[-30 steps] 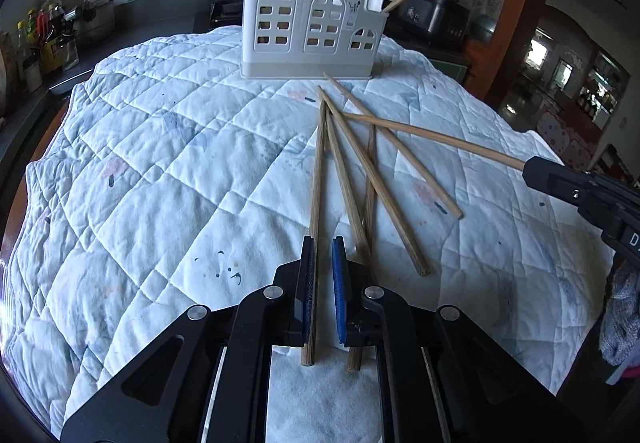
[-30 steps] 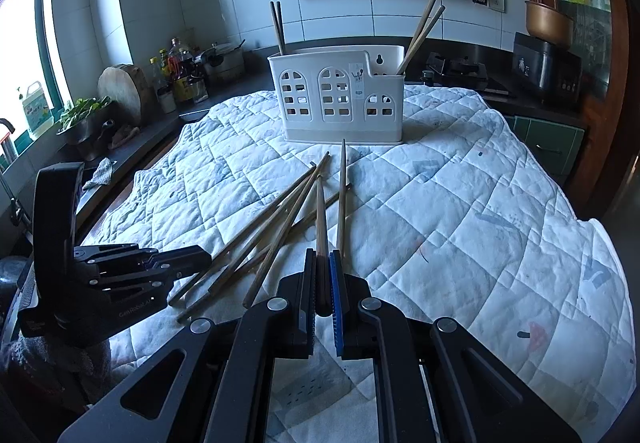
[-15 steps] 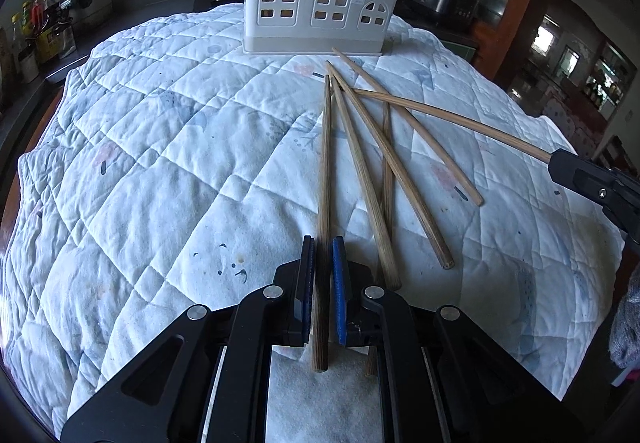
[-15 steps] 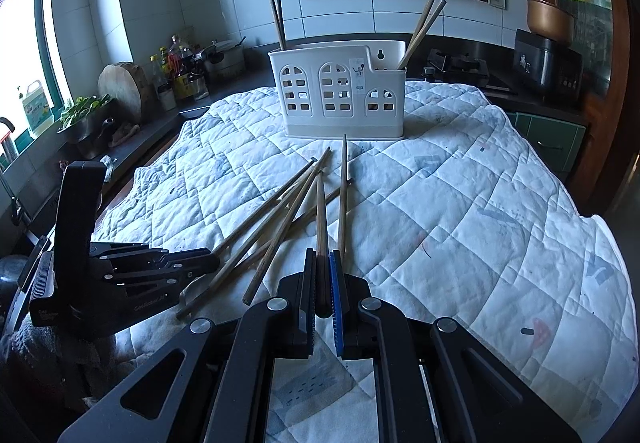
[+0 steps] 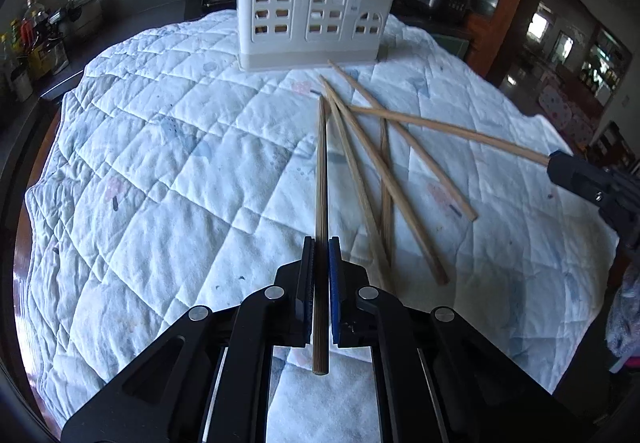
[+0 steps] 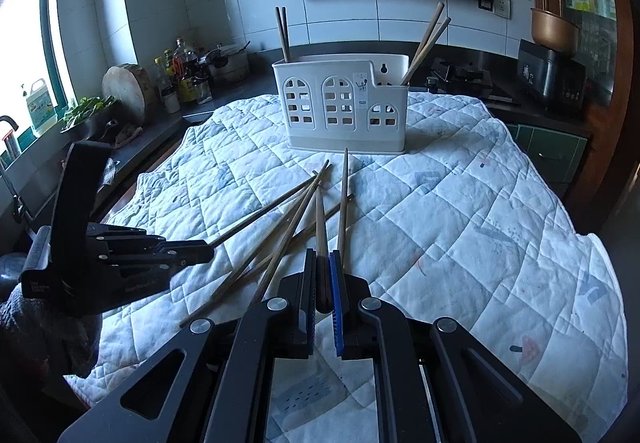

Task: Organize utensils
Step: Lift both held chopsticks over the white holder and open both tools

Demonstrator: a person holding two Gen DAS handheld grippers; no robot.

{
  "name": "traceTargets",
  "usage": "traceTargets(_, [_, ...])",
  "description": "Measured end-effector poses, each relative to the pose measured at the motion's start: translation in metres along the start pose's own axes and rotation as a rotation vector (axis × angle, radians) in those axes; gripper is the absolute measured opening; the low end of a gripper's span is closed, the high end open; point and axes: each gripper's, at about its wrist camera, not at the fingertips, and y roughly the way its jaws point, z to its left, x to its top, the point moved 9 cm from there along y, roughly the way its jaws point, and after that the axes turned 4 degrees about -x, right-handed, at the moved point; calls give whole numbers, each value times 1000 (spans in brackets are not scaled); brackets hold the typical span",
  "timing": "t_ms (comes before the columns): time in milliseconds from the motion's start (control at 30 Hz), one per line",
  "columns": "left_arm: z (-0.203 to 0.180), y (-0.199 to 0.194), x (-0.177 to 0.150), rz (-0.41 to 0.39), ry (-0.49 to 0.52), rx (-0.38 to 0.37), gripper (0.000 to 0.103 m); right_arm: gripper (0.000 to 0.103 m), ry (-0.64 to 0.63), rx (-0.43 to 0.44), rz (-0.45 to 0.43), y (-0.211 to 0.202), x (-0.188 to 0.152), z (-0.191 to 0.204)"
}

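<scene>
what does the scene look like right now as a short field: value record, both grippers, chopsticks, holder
left gripper: shut on a chopstick
right gripper: shut on a second chopstick
loose chopsticks: four lying crossed on the quilted cloth
utensil holder: white, upright, beyond the pile
in holder: two chopsticks at each end

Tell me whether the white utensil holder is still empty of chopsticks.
No: the white utensil holder already has chopsticks standing in its right end and another pair at its left end.
</scene>
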Motion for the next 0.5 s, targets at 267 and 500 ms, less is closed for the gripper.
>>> traceTargets(267, [-1, -45, 41, -206, -51, -49, 5, 7, 4, 36, -71, -14, 47, -3])
traceTargets(500, [-5, -62, 73, -276, -25, -53, 5, 7, -37, 49, -99, -15, 100, -5])
